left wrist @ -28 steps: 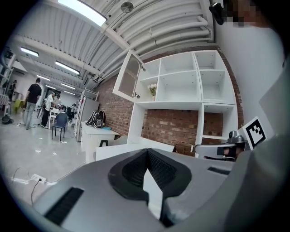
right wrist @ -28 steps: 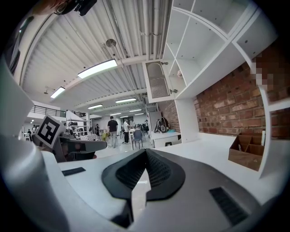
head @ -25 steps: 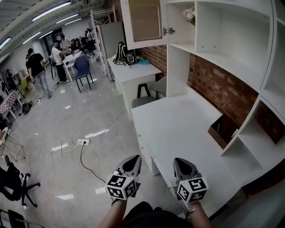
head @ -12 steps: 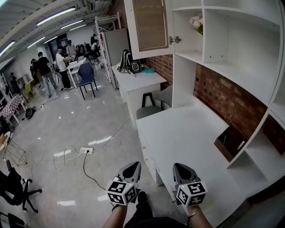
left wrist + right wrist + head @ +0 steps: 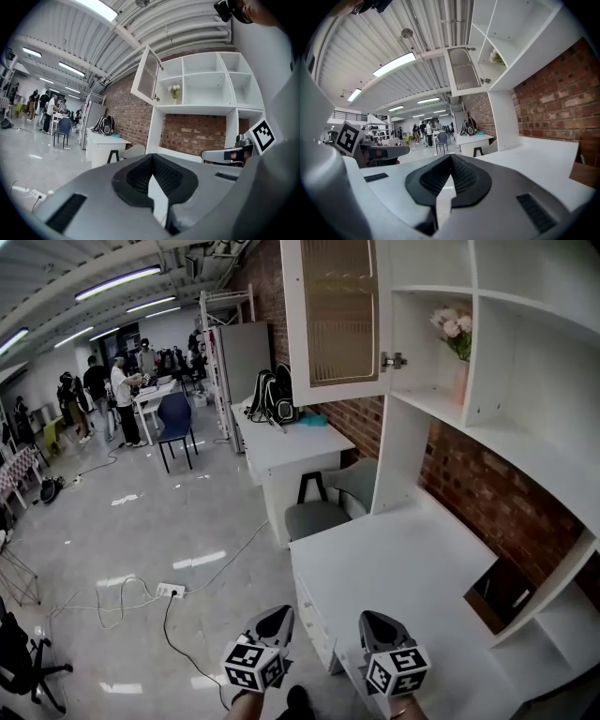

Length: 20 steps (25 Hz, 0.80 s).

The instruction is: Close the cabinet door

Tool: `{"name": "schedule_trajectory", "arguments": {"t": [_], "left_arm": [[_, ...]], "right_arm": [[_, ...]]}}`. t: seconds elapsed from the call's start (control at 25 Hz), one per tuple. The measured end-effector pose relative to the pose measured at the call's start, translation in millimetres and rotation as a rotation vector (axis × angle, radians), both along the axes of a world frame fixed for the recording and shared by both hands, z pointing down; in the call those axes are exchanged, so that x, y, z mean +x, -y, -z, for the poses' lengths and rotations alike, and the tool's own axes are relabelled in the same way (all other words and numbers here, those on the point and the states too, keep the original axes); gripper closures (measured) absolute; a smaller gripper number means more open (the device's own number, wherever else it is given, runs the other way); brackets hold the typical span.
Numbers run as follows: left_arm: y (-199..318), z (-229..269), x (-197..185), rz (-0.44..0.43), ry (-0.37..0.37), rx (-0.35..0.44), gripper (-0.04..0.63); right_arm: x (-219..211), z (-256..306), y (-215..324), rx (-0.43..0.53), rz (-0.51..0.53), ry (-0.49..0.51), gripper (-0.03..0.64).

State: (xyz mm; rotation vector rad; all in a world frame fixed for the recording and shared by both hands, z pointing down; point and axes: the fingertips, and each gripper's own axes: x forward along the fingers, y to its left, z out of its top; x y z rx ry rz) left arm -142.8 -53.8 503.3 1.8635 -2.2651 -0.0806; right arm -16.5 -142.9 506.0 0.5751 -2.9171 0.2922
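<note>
The cabinet door (image 5: 333, 320), a white frame round a ribbed pane, stands swung open from the top shelf unit, hinged at its right edge (image 5: 392, 360). Behind it a vase of pale flowers (image 5: 455, 329) sits in the open compartment. My left gripper (image 5: 272, 622) and right gripper (image 5: 380, 626) are side by side at the bottom of the head view, far below the door, both shut and empty. The door (image 5: 146, 75) shows up and to the left of my left gripper (image 5: 152, 159) in the left gripper view. In the right gripper view the door (image 5: 464, 70) hangs high above my right gripper (image 5: 451, 161).
A white desk (image 5: 394, 568) runs under the shelves, with a brown box (image 5: 502, 592) in a lower cubby at the right. A grey stool (image 5: 314, 517) stands at the desk's far end. Cables and a power strip (image 5: 169, 590) lie on the floor. People stand far back left.
Both grippers have moved forward together toward the shelf unit, still shut. The open door and the flower compartment now look larger and nearer.
</note>
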Motion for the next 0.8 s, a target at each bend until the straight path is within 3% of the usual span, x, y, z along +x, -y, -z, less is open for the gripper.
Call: {"name": "schedule_trajectory", "arguments": {"t": [0.44,0.8], "left_arm": [[52,27,-114,-0.052,0.029,0.041,0.586],[89,53,-152,-0.123,0.065,0.077,0.586]], "right_arm": [[-98,32,57,0.056,-0.066,0.002,0.617],[-137,71,90,0.141,-0.107,0.01,0.617]]}}
